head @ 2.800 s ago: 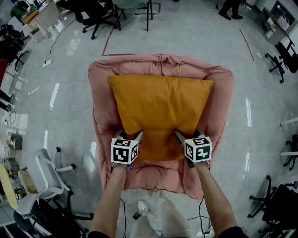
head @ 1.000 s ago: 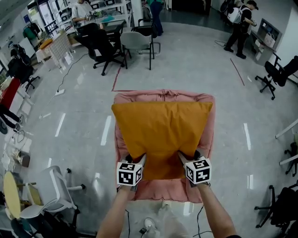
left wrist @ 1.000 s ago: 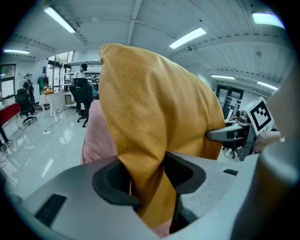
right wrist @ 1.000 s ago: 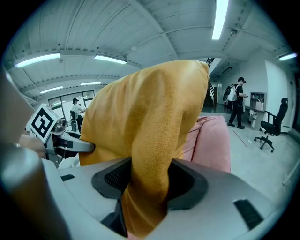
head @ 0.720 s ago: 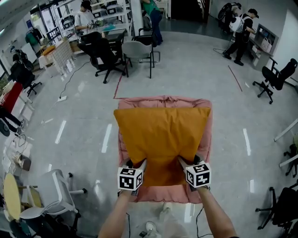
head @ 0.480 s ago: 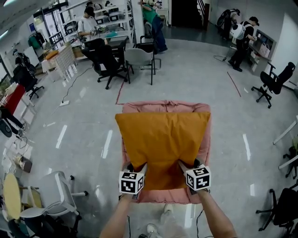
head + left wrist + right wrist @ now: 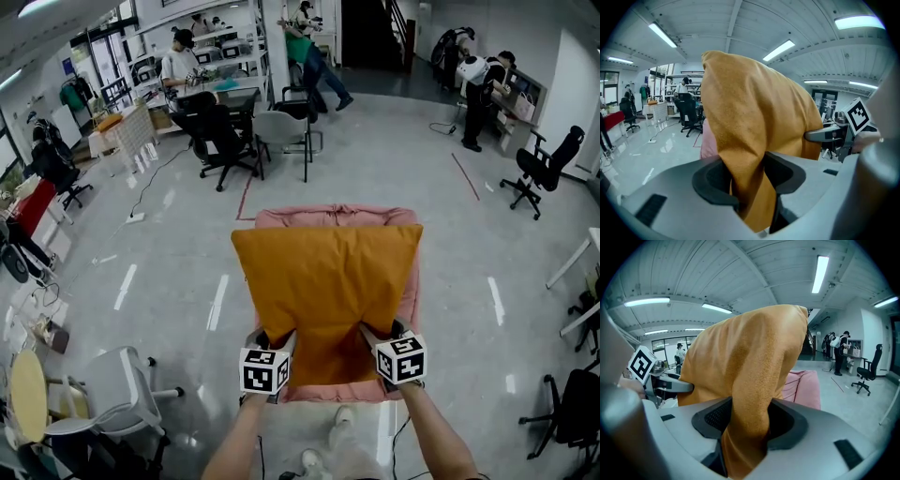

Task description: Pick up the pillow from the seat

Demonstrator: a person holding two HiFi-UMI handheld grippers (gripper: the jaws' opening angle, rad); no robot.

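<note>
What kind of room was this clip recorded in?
Most likely an open-plan office or lab workspace: rolling office chairs beside desks at the far end, people working there, and a wide polished floor. The pink seat stands in the open middle.

Two bare forearms rise from the bottom edge of the head view, the left forearm (image 7: 232, 439) left of centre and the right forearm (image 7: 437, 437) right of centre, converging slightly toward the hands. Each hand carries a gripper pointing away from the body, the two level with each other in the lower middle of the frame. The left gripper (image 7: 273, 339) has its jaws pinched on a fold of the pillow (image 7: 323, 281). The right gripper (image 7: 382, 334) has its jaws pinched on a second fold.
</note>
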